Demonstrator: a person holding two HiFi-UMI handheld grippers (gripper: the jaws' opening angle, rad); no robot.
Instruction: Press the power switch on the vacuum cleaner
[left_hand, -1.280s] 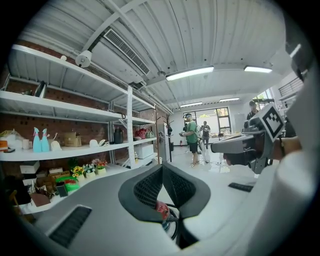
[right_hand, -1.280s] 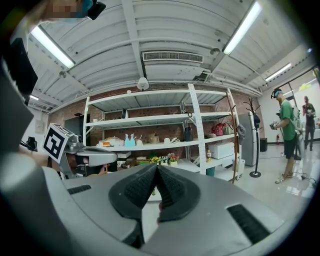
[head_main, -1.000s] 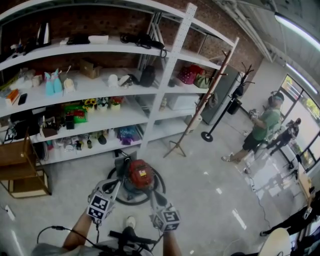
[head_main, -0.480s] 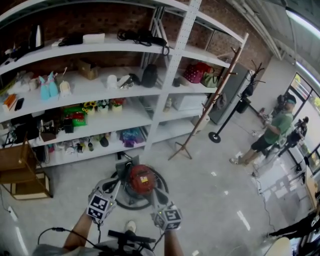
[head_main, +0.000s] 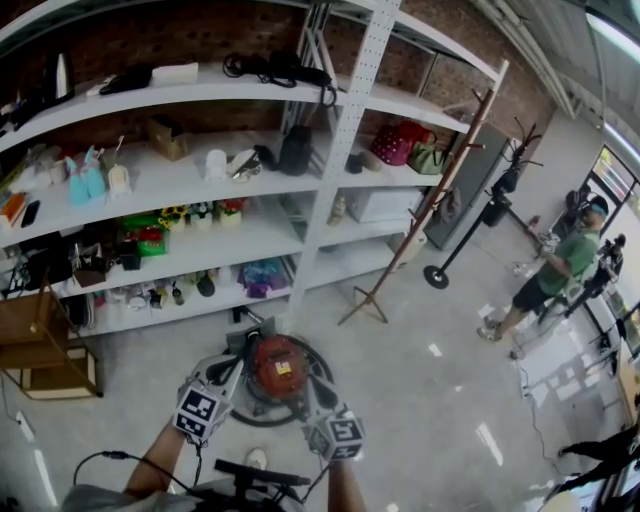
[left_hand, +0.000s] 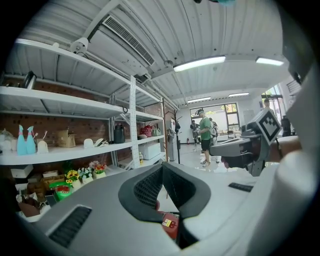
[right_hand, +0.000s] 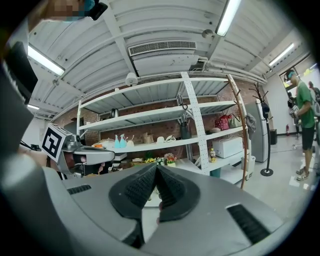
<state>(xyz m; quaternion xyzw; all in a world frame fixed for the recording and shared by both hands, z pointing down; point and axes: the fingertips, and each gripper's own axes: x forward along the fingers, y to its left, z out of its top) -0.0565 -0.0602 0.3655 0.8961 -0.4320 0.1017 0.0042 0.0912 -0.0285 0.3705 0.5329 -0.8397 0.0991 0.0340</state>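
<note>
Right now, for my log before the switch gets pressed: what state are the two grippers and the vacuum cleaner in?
Left gripper: shut, nothing between its jaws.
Right gripper: shut, nothing between its jaws.
Vacuum cleaner: upright on the floor between the two grippers; whether it is on or off cannot be told.

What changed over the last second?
Head view swung slightly: the shelves and coat rack slid right in frame, and the vacuum cleaner sits a touch nearer the left gripper and right gripper. Nothing grabbed or released; both stay shut, empty, flanking it.
</note>
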